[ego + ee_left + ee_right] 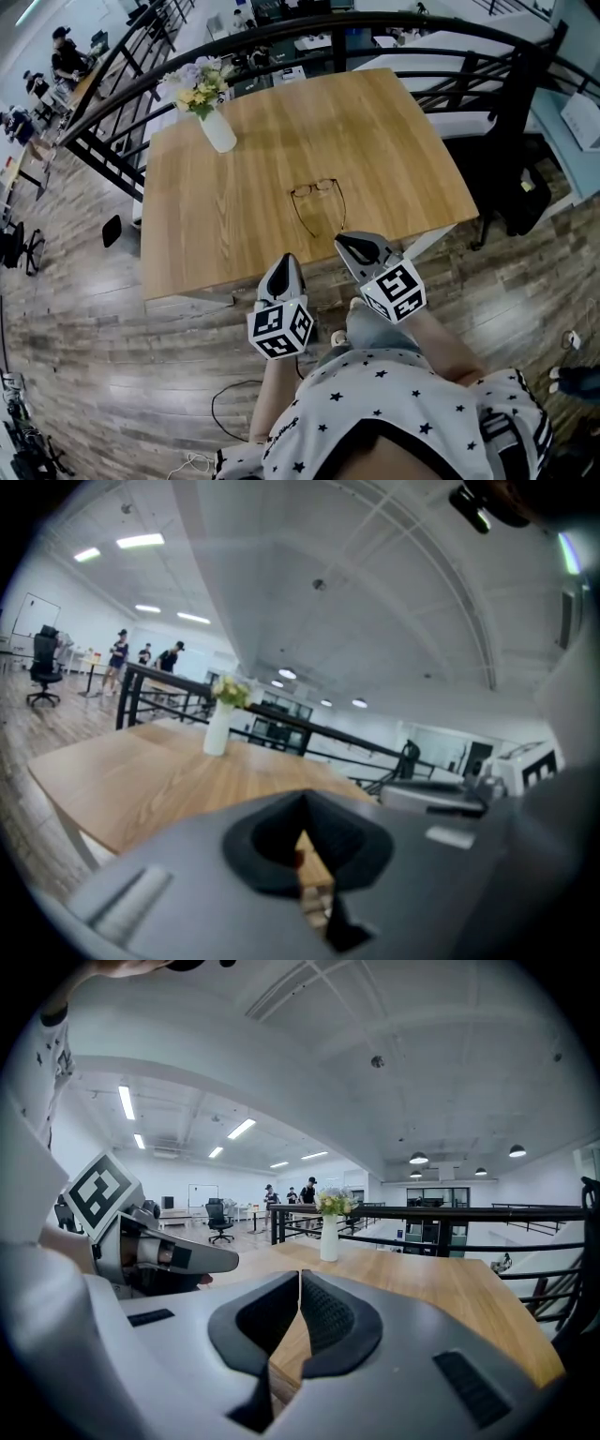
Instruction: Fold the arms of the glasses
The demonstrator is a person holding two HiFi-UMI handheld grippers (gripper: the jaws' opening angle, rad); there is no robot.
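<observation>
In the head view the glasses [317,200] lie unfolded near the front edge of the wooden table [394,159], arms pointing toward the person. The left gripper [288,260] and right gripper [343,240] hover just short of them. The left gripper view shows jaws clenched on nothing, with a flower vase [217,728] beyond. The right gripper view likewise shows jaws pressed together, empty. Pushing one thin arm without bracing the frame could skid the glasses away.

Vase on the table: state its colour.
The vase is plain white; the right gripper view shows it best.
</observation>
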